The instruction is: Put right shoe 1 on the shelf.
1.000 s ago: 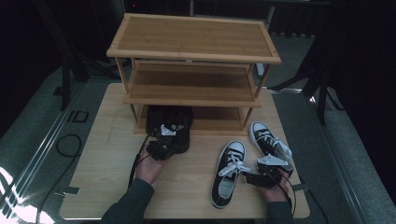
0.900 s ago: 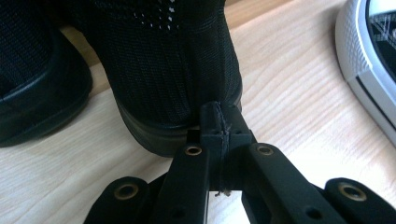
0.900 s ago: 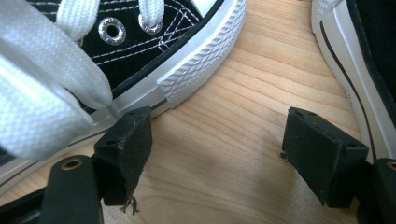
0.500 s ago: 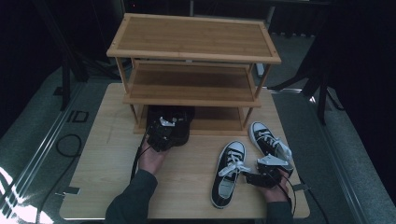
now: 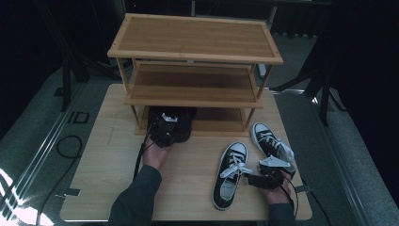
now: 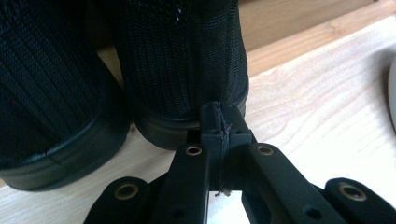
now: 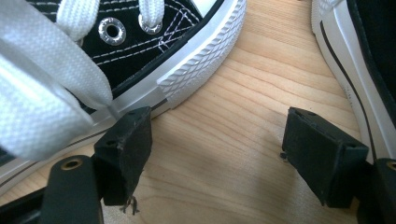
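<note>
Left gripper view: my left gripper [image 6: 219, 119], jaws closed empty, just behind black knit shoes [image 6: 182, 65]; right gripper [image 7: 233, 149] wide open, empty.

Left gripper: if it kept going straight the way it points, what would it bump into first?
Most likely the heel of the black shoe right ahead of the shut left gripper. They look almost touching, though depth is hard to judge. Behind it is the rack's bottom shelf.

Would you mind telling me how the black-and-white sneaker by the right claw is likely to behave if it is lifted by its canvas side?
The sneaker will probably sag: its canvas upper looks soft. The loose white laces may dangle and snag. Its ribbed rubber toe edge should offer a firmer, less slippery hold.
</note>
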Demonstrator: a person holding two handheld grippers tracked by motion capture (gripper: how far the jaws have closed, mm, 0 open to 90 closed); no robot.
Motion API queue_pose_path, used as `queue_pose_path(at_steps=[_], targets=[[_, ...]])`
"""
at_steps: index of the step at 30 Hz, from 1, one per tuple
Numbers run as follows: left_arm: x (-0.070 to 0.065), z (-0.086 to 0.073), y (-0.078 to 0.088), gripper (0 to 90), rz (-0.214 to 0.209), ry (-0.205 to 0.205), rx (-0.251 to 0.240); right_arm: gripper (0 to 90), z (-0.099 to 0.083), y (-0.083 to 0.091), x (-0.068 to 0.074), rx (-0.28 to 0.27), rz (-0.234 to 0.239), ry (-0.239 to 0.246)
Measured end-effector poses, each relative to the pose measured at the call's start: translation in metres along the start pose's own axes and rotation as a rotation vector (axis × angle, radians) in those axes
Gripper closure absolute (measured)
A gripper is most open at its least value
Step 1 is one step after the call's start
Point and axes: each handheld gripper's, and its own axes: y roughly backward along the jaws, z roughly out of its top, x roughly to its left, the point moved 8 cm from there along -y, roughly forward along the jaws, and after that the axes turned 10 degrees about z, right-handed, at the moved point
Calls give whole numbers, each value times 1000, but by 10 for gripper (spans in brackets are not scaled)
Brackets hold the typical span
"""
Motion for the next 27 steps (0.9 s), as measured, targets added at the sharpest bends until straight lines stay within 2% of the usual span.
queue_pose_path(at_steps=[15, 18, 24, 27], targets=[[5, 13, -16, 894, 11, 61, -10, 242, 0, 0, 0, 0, 1, 0], [5, 13, -15, 868, 12, 52, -15, 242, 0, 0, 0, 0, 1, 1], [7, 3, -7, 820, -2, 32, -37, 242, 0, 0, 0, 1, 1, 2], [16, -9, -1, 802, 4, 33, -42, 242, 0, 0, 0, 1, 1, 1]])
